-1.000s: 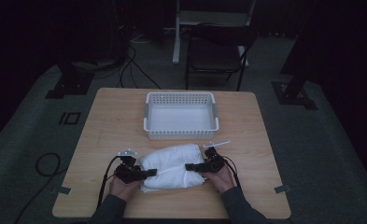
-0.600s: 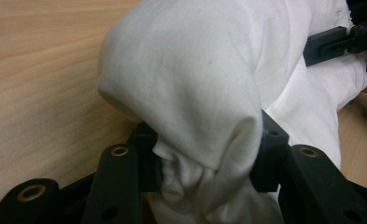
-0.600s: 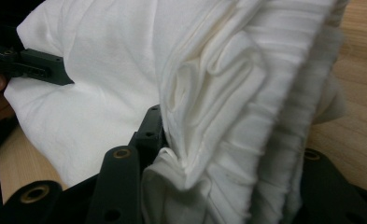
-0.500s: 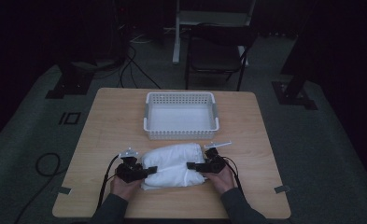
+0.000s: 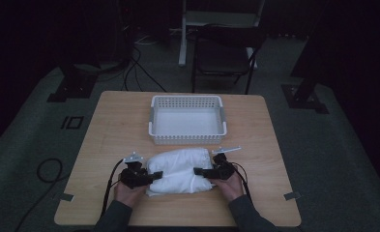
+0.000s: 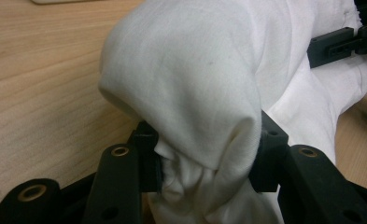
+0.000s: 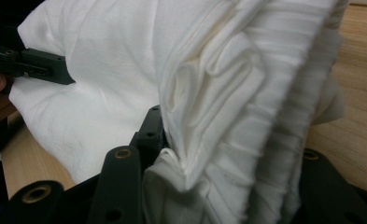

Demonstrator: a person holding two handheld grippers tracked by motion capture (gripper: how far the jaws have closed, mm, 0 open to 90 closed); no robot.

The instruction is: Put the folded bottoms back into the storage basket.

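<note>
Worktop (image 5: 105,145) fills the middle of the frame, with a white basket (image 5: 187,121) above centre. Below it lies your white cloth (image 5: 180,171), bunched low in the frame. Your left claw (image 5: 151,177) is clamped on its left end, your right claw (image 5: 200,171) on its right end, both having just tightened.

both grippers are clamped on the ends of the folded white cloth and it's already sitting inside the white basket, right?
Not quite. Both the left gripper and right gripper clamp the white cloth, but the high view shows it on the table, in front of the white basket, not inside.
</note>
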